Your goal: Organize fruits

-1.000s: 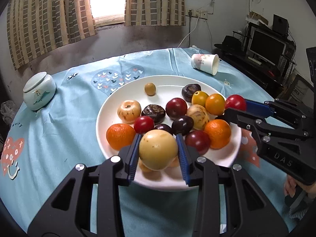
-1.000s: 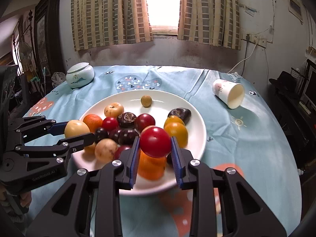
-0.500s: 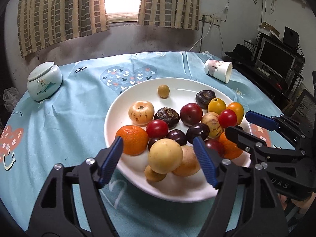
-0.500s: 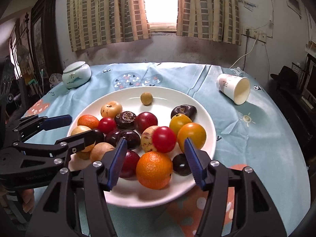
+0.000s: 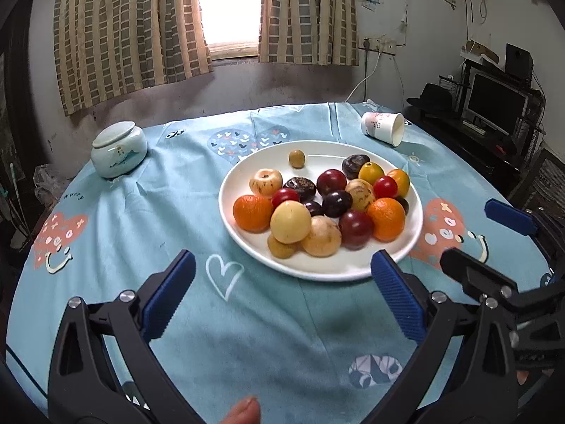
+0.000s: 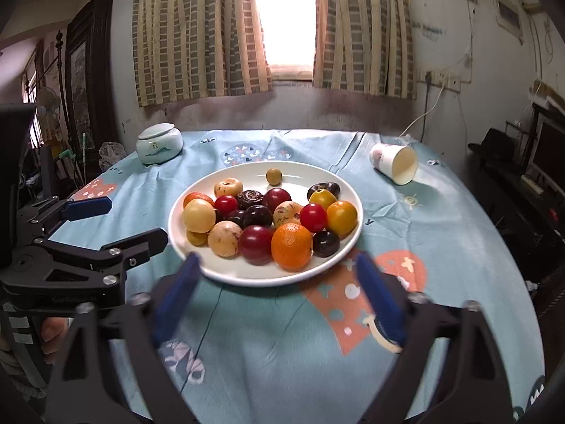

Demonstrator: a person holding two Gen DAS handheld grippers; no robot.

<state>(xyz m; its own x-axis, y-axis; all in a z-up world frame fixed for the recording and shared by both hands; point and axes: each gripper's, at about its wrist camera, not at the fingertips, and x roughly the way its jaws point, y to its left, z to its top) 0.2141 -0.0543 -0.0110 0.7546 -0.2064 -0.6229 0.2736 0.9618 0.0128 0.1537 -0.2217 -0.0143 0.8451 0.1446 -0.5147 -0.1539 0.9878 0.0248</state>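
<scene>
A white plate (image 5: 317, 272) in the middle of the blue tablecloth holds several fruits. Among them are a pale yellow round fruit (image 5: 290, 221), two oranges (image 5: 252, 212), a red tomato (image 5: 385, 187) and dark plums. My left gripper (image 5: 282, 265) hovers just short of the plate's near rim. Its jaws are opening wide with nothing between them. My right gripper (image 6: 276, 259) also stands back from the plate (image 6: 247, 275), jaws opening and holding nothing. The red tomato (image 6: 313, 217) rests among the fruits. Each gripper shows in the other's view, the right gripper (image 5: 469, 233) and the left gripper (image 6: 134, 219).
A lidded ceramic jar (image 5: 118, 155) stands at the table's far left. A paper cup (image 5: 383, 129) lies on its side at the far right. A desk with a monitor (image 5: 498, 102) is beyond the table's right edge. A person's fingertip (image 5: 243, 411) shows at the bottom.
The left gripper let go of the pale yellow fruit and the right let go of the red tomato; both fruits now lie on the plate. Both grippers opened wide and drew back.
</scene>
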